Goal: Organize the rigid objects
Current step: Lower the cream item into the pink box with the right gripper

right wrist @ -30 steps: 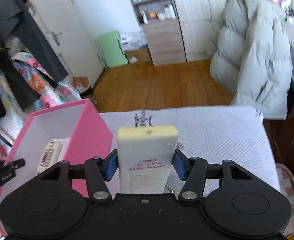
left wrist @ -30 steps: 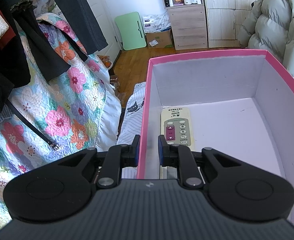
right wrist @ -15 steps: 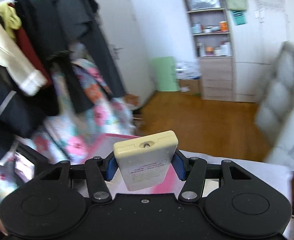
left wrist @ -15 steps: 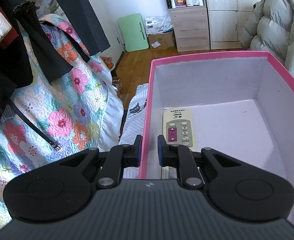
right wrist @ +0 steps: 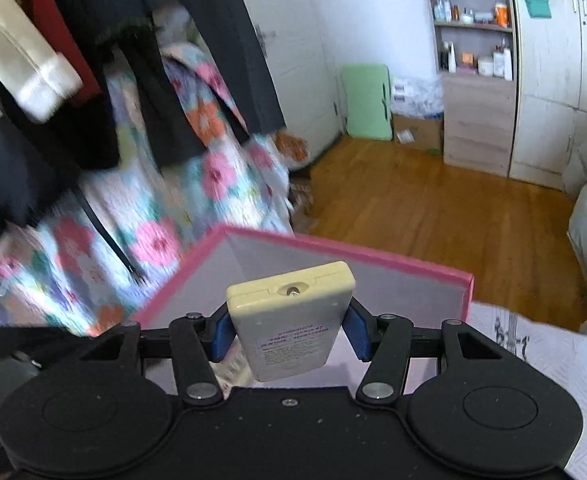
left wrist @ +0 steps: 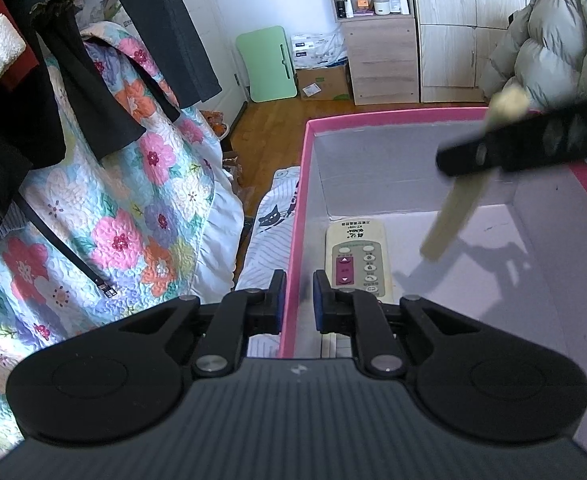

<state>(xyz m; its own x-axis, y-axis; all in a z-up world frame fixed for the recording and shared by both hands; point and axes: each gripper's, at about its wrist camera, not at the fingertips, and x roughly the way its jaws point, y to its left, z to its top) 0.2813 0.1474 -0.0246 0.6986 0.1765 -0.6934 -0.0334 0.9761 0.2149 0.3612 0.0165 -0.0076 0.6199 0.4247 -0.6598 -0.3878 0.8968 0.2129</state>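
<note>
remote point(right wrist: 291, 320), cream with its label side up, sits clamped between the blue pads of the right gripper point(right wrist: 289, 330), hanging tilted over the open pink box point(left wrist: 393, 114). another remote point(left wrist: 358, 262) lies flat on the box floor beside the left wall. the left gripper point(left wrist: 296, 302) pinches that left wall, one finger inside, one outside.

Count, both views. Remote controls: 2, one cream remote with buttons point(left wrist: 358, 262) lying on the box floor, one cream remote held label-side up point(right wrist: 291, 318) above the box. Pink box point(left wrist: 298, 216): 1. Grippers: 2, left gripper point(left wrist: 296, 300) and right gripper point(right wrist: 291, 332). Green folding board point(left wrist: 267, 65) against the wall: 1. Cardboard carton point(left wrist: 323, 82) on the floor: 1. Puffer jacket point(left wrist: 549, 40): 1.
</note>
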